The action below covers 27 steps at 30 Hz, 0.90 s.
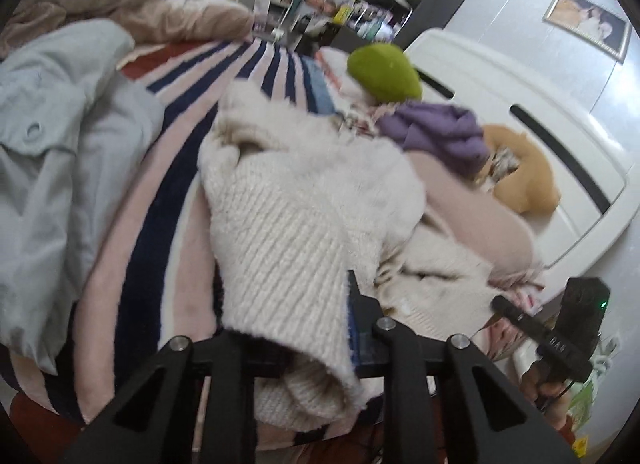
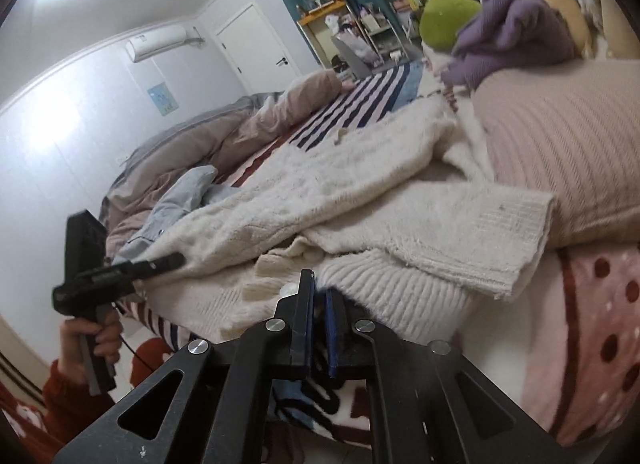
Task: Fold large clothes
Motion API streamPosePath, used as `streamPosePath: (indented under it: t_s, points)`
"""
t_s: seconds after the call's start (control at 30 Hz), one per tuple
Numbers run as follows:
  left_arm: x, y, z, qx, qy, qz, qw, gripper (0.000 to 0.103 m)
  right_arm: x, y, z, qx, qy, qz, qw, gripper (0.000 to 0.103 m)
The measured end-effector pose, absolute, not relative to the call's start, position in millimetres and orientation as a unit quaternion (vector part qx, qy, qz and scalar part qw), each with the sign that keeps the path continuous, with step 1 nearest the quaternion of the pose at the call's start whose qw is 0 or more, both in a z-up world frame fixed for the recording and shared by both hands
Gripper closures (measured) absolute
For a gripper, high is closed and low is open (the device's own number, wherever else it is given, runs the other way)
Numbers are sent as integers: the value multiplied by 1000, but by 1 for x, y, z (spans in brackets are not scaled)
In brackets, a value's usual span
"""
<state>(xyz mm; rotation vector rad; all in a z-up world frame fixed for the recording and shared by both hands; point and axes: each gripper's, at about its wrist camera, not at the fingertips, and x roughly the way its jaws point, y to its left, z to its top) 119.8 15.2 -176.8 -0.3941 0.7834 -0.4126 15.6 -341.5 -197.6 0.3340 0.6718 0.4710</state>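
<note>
A cream knit sweater (image 1: 304, 191) lies rumpled across the striped bed blanket (image 1: 160, 183). In the left wrist view its ribbed hem drapes over my left gripper (image 1: 288, 328); the fabric hides the left finger, so the jaws' state is unclear. My right gripper shows at the right edge of that view (image 1: 520, 316). In the right wrist view the sweater (image 2: 320, 191) spreads over the bed edge, and my right gripper (image 2: 318, 292) has its fingers close together at the ribbed hem, a narrow gap between the pads. My left gripper (image 2: 168, 262) touches the sweater's left edge.
A pale blue shirt (image 1: 52, 151) lies left on the bed. A pink pillow (image 2: 560, 151), purple garment (image 1: 436, 131), green plush (image 1: 384, 71) and tan plush (image 1: 520, 167) sit by the white headboard (image 1: 520, 103). A pinkish duvet (image 2: 240, 127) is heaped far off.
</note>
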Motion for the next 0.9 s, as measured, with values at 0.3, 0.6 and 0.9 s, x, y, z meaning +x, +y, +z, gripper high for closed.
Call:
streamPosePath:
  t_s: [0.3, 0.6, 0.9]
  points:
    - [120, 18, -192, -168, 399, -181, 883, 83, 16, -353, -227, 159, 416, 158, 881, 66]
    - [121, 29, -217, -185, 421, -169, 872, 81, 3, -401, -247, 203, 413, 100, 882, 24]
    - [121, 27, -221, -186, 420, -169, 872, 83, 51, -386, -261, 215, 419, 154, 868, 93]
